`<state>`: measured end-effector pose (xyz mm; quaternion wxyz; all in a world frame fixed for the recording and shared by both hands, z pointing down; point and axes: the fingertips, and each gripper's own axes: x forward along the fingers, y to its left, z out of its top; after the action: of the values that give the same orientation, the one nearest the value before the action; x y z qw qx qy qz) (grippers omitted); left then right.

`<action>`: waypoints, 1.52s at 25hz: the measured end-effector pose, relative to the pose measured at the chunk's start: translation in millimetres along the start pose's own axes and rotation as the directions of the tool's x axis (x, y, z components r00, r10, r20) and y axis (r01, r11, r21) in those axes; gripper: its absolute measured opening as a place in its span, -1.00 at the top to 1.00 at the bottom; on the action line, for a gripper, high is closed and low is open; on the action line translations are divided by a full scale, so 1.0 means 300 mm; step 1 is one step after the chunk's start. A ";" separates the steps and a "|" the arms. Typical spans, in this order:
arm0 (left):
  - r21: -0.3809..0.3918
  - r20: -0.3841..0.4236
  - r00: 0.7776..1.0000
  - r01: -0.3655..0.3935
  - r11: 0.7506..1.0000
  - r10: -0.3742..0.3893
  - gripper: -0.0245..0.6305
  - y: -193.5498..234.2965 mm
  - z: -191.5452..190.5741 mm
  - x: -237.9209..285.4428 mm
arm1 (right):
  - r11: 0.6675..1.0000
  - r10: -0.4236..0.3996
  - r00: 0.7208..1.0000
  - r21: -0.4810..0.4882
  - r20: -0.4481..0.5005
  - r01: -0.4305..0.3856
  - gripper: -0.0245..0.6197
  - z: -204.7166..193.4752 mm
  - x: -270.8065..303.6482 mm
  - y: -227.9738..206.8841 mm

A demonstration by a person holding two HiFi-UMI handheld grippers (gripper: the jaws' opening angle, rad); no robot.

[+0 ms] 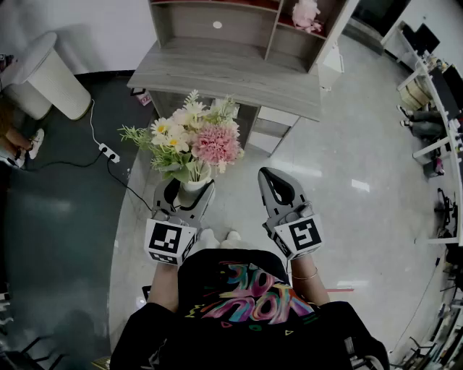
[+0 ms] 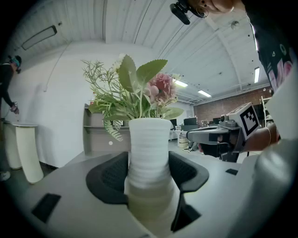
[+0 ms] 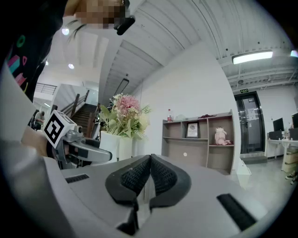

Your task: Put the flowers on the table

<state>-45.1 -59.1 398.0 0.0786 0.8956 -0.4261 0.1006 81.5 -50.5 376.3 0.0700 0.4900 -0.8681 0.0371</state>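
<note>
**Short of the desk (image 1: 224, 72): flowers (image 1: 195, 141) in left tongs (image 1: 189, 189)**

Over the floor (image 1: 325, 188), these tongs clamp wide on the upright white vase (image 2: 149, 148) holding the flowers. Right tongs (image 1: 273, 181) alongside are closed together and empty.

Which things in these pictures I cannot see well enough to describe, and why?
- Bottom of the vase: left gripper view, lost low between the jaws; head view, hidden by the left gripper.
- pink toy: head view, cut by the top edge.
- framed picture: right gripper view, too small to read.
</note>
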 end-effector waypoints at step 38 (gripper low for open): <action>-0.002 -0.034 0.992 -0.122 0.993 0.122 0.06 -0.003 0.018 0.006 | 0.990 0.111 0.993 0.081 0.024 -0.113 0.87 -0.006 0.069 -0.033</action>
<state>-42.7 -61.1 393.1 0.0815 0.8660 -0.4787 0.1195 79.5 -72.9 381.3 0.0392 0.4432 -0.8927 0.0717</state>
